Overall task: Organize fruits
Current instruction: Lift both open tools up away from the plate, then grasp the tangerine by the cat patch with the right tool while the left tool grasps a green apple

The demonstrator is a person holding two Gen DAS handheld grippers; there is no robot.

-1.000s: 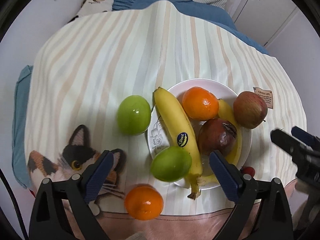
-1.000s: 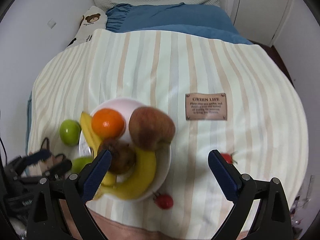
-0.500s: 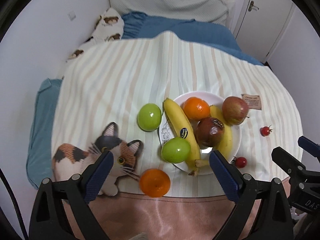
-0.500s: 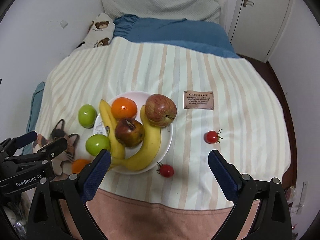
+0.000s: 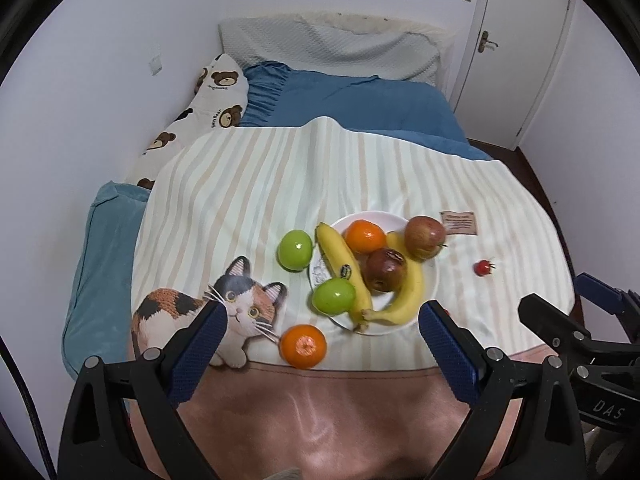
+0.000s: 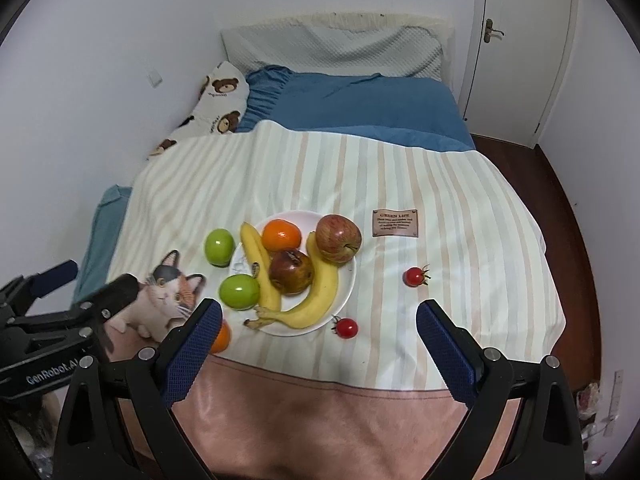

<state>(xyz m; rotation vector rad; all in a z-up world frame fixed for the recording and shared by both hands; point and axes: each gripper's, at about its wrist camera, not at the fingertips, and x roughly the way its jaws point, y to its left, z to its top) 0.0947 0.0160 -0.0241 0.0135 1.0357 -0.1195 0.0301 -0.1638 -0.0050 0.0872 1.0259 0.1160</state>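
Observation:
A white plate [image 5: 431,280] sits on a striped blanket and holds two bananas [image 5: 344,268], an orange [image 5: 365,235], a red apple [image 5: 425,236], a dark red apple [image 5: 386,270] and a green apple [image 5: 334,297]. Beside the plate lie a second green apple [image 5: 295,249], a second orange [image 5: 303,346] and a cherry tomato [image 5: 483,267]. The right wrist view shows two cherry tomatoes [image 6: 416,276] [image 6: 346,327] right of the plate [image 6: 349,280]. My left gripper [image 5: 320,316] and right gripper [image 6: 318,316] both hang open and empty, high above the blanket's near edge.
The blanket [image 6: 460,200] has a cat print [image 5: 240,312] at the front left and a brown label [image 6: 395,223] right of the plate. Pillows [image 5: 328,44] and blue bedding [image 6: 360,104] lie behind. A wall runs along the left, a door [image 6: 516,48] at the back right.
Both grippers have drawn back and up from the fruit, so the whole bed now shows. The fruit has not moved. Both stay open.

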